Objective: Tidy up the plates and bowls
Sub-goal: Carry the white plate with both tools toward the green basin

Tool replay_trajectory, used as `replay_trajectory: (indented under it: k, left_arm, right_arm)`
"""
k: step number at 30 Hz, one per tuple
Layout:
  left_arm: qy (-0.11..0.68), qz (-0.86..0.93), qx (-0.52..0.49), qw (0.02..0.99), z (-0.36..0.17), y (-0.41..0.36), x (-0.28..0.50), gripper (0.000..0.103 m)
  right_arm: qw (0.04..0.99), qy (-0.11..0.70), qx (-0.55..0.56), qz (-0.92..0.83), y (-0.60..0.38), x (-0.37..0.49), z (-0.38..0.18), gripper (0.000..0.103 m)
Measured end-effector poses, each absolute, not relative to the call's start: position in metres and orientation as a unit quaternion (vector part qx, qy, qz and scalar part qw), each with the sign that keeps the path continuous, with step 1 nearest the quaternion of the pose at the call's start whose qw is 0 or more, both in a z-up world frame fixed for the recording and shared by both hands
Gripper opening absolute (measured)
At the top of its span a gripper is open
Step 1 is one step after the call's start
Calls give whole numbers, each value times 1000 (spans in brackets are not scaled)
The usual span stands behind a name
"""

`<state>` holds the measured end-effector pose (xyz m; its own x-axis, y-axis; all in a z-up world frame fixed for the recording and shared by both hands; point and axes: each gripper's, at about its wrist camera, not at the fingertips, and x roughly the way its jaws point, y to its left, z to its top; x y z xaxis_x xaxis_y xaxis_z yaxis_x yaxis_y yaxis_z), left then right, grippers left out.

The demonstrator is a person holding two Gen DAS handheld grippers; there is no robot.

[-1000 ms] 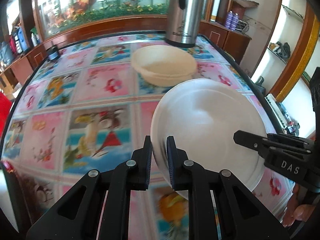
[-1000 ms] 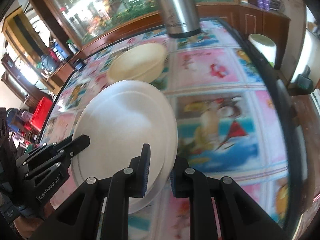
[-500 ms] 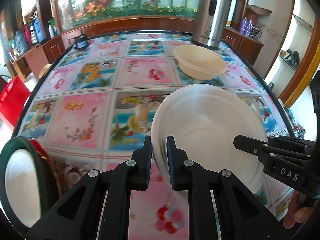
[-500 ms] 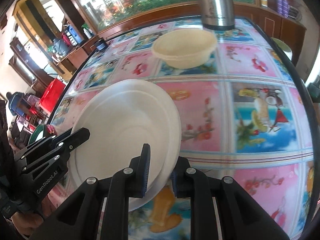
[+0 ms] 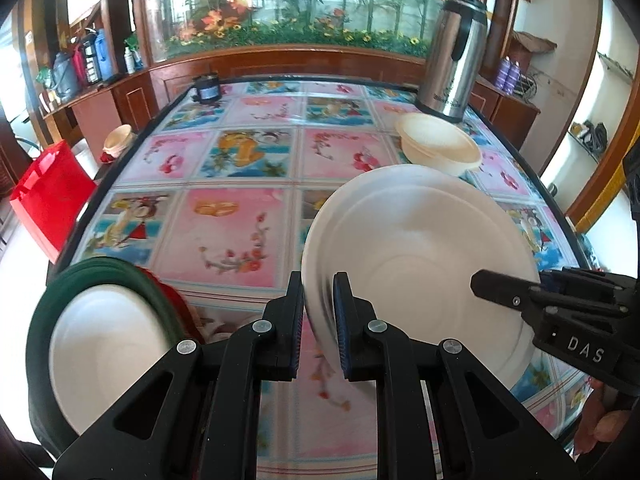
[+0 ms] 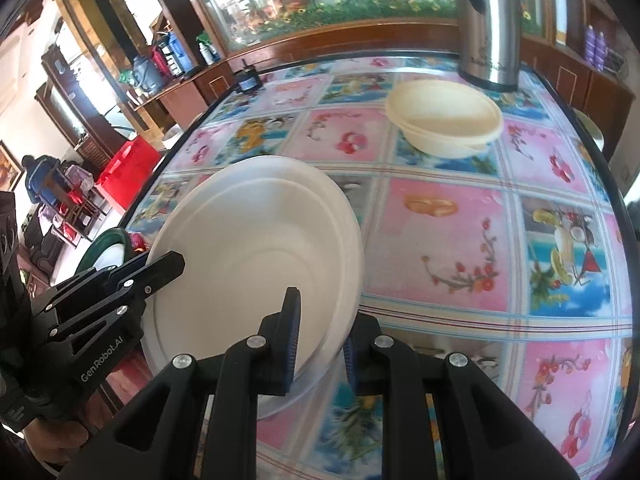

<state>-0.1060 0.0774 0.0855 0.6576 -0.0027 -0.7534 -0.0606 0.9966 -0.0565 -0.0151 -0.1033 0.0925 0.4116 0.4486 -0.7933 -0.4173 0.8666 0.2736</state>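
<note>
White plate (image 5: 416, 248) above bench (image 5: 240, 216), tilted, near side of cream bowl (image 5: 440, 146). Left claw (image 5: 318, 316) clamped on plate's left rim; right claw (image 6: 320, 336) clamped on its right rim. Steel flask (image 5: 454, 76) just behind bowl.

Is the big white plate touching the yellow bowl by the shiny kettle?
Apart. In the right wrist view the white plate is held up by both grippers, and a stretch of patterned tablecloth shows between its rim and the cream bowl.
</note>
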Motion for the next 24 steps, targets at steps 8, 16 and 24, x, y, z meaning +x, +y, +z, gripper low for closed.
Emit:
replay_trajectory:
  k: [8,16,24]
  left_arm:
    - [403,36,-45,913,96,113,-126,14]
    - [389,76,-53,917,111,165,-150,14]
    - [383,110,-62,915,114,204,-170,14]
  right_arm:
    - [840,465,-6,281,-66,-27,107,20]
    - [833,452,-36,318,-17,-41,120,20]
    - [820,448,-63,350,31,-52,122,21]
